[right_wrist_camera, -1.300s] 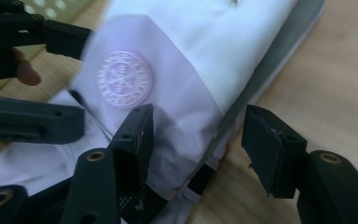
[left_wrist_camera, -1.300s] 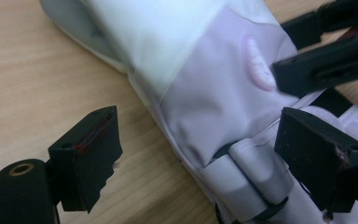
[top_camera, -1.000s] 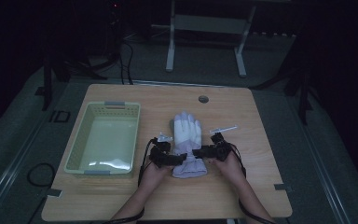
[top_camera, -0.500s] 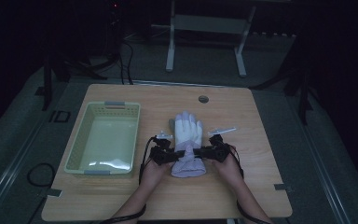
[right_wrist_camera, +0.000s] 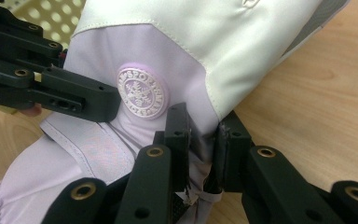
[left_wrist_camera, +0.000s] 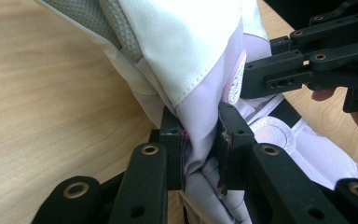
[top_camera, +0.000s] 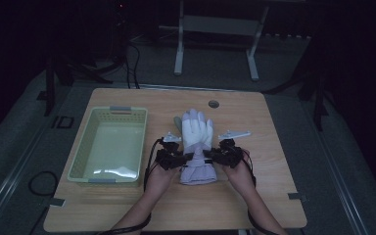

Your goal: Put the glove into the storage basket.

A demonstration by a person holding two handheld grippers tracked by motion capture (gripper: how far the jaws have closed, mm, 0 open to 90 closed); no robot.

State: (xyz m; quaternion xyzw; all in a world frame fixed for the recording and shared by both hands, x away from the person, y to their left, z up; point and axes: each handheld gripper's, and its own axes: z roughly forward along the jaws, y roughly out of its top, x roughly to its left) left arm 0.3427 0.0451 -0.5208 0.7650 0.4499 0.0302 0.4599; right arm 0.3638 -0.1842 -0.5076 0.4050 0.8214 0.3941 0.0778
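Both grippers are clamped on the glove (top_camera: 196,147) now: the left gripper (left_wrist_camera: 200,149) has just closed its jaws on a fold of lilac fabric at one side of the wrist, and the right gripper (right_wrist_camera: 201,147) has just closed on the opposite side, beside the round badge (right_wrist_camera: 142,93). The glove lies just right of the green basket (top_camera: 81,159), fingers pointing away. It looks soft, light and floppy, so it should sag; pinching both wrist edges seems the sensible hold.

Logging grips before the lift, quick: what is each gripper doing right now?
Left gripper: shut on the glove.
Right gripper: shut on the glove, at the opposite wrist edge.
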